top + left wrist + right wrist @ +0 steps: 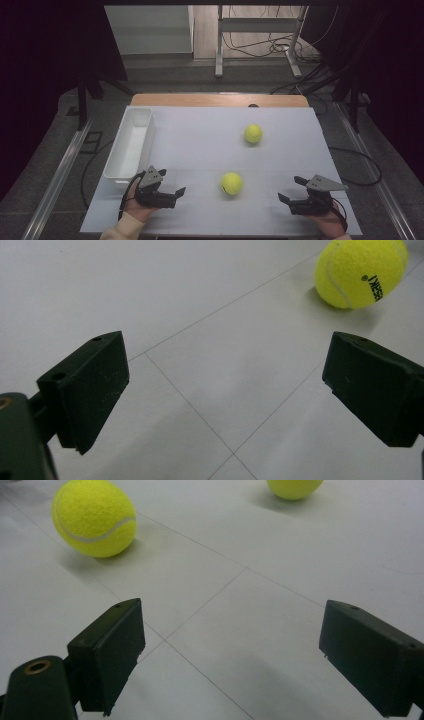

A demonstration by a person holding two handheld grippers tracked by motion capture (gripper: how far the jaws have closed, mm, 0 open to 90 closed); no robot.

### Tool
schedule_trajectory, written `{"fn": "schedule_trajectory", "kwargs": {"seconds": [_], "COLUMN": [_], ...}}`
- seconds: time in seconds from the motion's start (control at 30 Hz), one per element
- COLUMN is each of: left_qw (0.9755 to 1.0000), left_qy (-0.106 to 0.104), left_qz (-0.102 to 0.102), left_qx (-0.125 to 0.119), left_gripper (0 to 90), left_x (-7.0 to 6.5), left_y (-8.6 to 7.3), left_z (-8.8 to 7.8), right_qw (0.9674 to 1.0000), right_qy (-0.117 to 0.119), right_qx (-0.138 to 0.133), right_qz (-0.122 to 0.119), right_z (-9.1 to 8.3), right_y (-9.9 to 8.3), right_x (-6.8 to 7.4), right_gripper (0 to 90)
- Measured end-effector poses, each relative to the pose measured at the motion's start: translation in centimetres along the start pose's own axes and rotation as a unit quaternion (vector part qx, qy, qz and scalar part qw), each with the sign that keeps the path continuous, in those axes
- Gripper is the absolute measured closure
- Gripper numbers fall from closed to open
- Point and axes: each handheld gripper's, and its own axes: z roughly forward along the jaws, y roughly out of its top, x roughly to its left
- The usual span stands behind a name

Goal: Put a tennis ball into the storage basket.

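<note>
Far tennis ball [294,487] cut by the right gripper view's top edge, near tennis ball [361,271] clipped at the left gripper view's top, its black print only partly legible; both of the person's hands [136,212] cropped at the high view's bottom edge.

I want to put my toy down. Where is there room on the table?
Free: the wide white stretch between the white bin and the far ball, and the far right corner. Tighter: the near ball sits between the left hand-held gripper and right hand-held gripper.
</note>
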Motion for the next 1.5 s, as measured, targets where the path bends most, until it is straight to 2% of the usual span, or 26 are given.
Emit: {"fn": "schedule_trajectory", "kwargs": {"seconds": [0.67,1.5], "left_qw": [1.0000,0.9999], "left_qy": [-0.003,-0.006], "left_qz": [0.002,0.008], "left_qx": [0.001,0.004], "left_gripper": [5.8,6.2], "left_x": [-0.22,-0.75], "left_y": [-0.15,0.69], "left_z": [-0.21,-0.12], "right_qw": [0.9999,0.9999], "right_qy": [0.010,0.012], "right_qx": [0.002,0.010], "right_qz": [0.005,-0.007], "right_z": [0.46,0.76], "right_y": [0.28,0.29], "right_x": [0.30,0.30], "right_gripper": [11.9,12.2]}}
